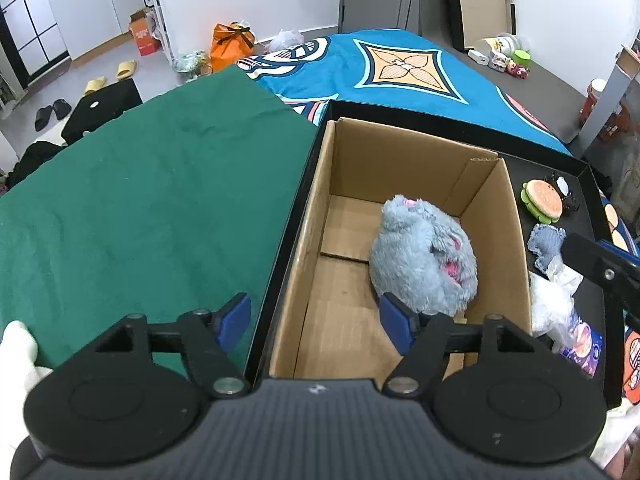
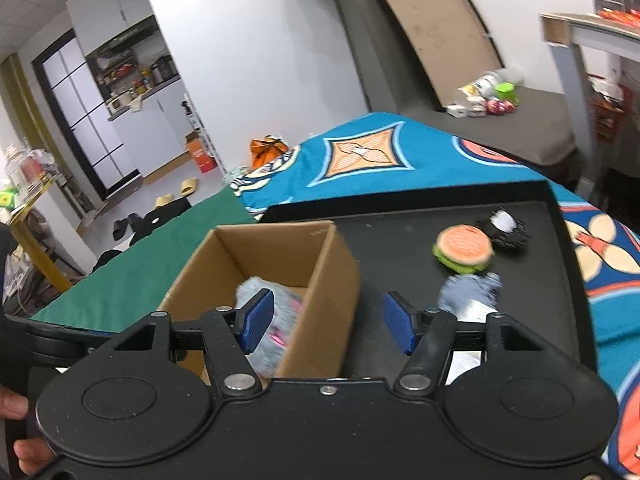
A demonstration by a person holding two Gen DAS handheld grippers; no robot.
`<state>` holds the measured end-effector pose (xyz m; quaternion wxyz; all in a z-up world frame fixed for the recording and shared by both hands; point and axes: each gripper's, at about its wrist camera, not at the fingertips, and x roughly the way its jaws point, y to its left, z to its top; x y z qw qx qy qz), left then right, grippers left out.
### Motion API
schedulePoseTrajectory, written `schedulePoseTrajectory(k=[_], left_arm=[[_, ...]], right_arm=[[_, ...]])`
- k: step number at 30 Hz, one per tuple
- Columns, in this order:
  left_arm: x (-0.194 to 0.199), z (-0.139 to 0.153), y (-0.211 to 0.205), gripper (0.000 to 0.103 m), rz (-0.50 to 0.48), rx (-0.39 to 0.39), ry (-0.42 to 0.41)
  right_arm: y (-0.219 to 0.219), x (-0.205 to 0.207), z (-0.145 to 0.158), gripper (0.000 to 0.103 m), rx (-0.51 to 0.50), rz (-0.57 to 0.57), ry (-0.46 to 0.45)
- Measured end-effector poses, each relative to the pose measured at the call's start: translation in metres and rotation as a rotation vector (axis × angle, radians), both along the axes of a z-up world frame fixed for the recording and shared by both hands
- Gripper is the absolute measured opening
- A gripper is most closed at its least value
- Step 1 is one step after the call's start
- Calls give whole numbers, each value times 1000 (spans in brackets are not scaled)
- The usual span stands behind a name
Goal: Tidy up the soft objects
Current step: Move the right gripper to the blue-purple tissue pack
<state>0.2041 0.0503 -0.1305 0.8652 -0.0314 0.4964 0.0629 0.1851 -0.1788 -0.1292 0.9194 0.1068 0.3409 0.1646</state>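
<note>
A grey plush toy [image 1: 424,252] with pink patches lies in an open cardboard box [image 1: 400,160] that stands in a black tray [image 1: 304,184]. My left gripper [image 1: 316,322] hangs over the box's near end, open, with nothing between its blue pads; the plush sits just beyond the right pad. In the right wrist view, my right gripper [image 2: 329,322] is open and empty above the box [image 2: 320,300] and tray [image 2: 400,248]; the plush [image 2: 248,292] shows behind its left pad. A burger toy [image 1: 542,200] [image 2: 464,250], a denim scrap [image 1: 546,240] [image 2: 470,290] and a black-and-white item [image 2: 504,228] lie on the tray.
A white plastic bag [image 1: 552,304] lies in the tray beside the box. A green cloth [image 1: 140,200] lies left of the tray, a blue patterned blanket [image 1: 400,68] behind it. A black part of the other tool [image 1: 600,268] juts in at the right. A white-gloved hand [image 1: 16,348] holds the left tool.
</note>
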Motion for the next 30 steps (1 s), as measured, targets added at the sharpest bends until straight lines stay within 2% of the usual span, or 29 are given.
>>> schedulePoseTrajectory(k=[4, 9, 11, 14, 17, 20, 30], left_arm=[[-5, 3, -6, 72, -13, 16, -1], [-11, 5, -12, 74, -23, 43, -2], [-13, 6, -14, 83, -26, 57, -3], [-16, 6, -18, 86, -38, 71, -6], [-18, 4, -22, 87, -48, 83, 8], [-18, 3, -25, 87, -46, 85, 15], [-14, 1, -32, 87, -32, 118, 19]], right_arm=[[-10, -7, -4, 61, -14, -30, 12], [-24, -15, -10, 72, -9, -54, 32], [-28, -17, -13, 73, -14, -61, 43], [-35, -22, -19, 76, -38, -79, 53], [-43, -24, -25, 82, -78, -106, 58], [-55, -23, -32, 82, -65, -121, 90], [-76, -21, -55, 84, -108, -152, 124]])
